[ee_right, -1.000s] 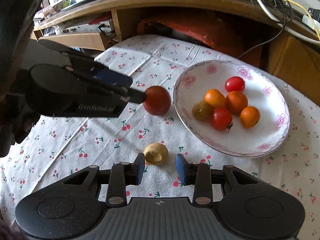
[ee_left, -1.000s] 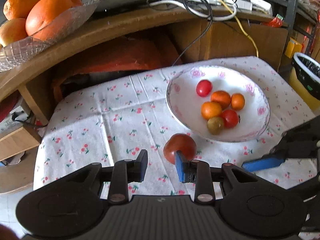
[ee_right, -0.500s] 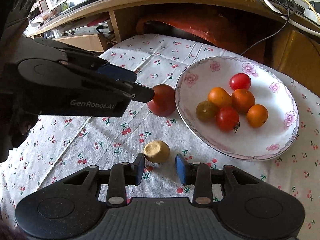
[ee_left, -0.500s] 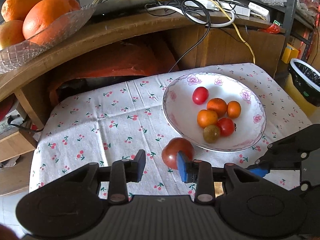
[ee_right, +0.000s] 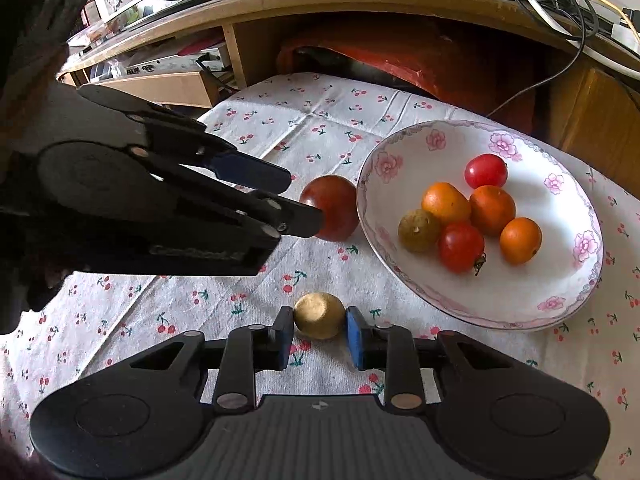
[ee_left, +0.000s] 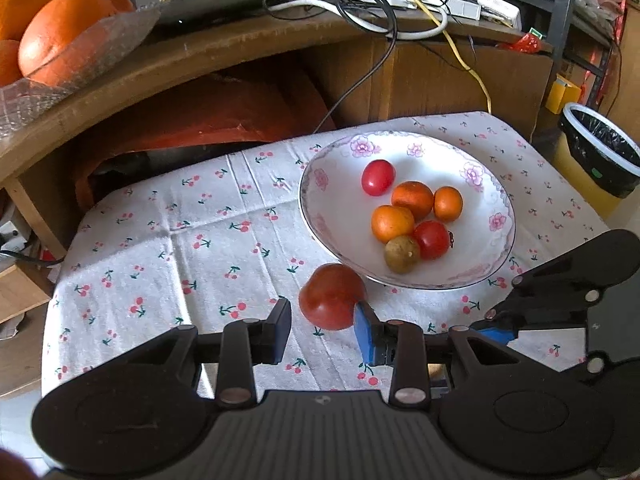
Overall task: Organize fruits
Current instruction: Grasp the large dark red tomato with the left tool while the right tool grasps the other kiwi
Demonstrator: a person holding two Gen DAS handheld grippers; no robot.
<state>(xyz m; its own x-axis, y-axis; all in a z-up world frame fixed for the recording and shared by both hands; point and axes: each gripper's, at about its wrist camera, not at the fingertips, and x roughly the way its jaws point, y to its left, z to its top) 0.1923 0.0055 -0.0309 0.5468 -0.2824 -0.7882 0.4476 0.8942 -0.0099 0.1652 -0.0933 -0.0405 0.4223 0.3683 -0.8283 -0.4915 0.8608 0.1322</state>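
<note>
A large red tomato (ee_left: 332, 296) lies on the cherry-print cloth (ee_left: 180, 260), against the near rim of a white flowered plate (ee_left: 340, 208). My left gripper (ee_left: 322, 332) is open around its near side; the blue right pad (ee_left: 366, 336) touches it and the left pad stands apart. The right wrist view shows the same tomato (ee_right: 336, 208) at the left gripper (ee_right: 298, 200) tips. My right gripper (ee_right: 319, 334) is shut on a small yellow fruit (ee_right: 319, 315) resting on the cloth, with a pad against each side. The plate (ee_right: 520, 296) holds several small red, orange and brownish fruits.
A glass bowl (ee_left: 80, 64) of oranges sits on the wooden shelf (ee_left: 240, 52) behind the table, with tangled cables (ee_left: 380, 12) beside it. A bin with a black liner (ee_left: 600, 160) stands off the table's right edge. Red fabric (ee_left: 208, 112) fills the space under the shelf.
My right gripper moved forward until the yellow fruit sat between its pads, then narrowed onto it. My left gripper widened and closed in on the tomato.
</note>
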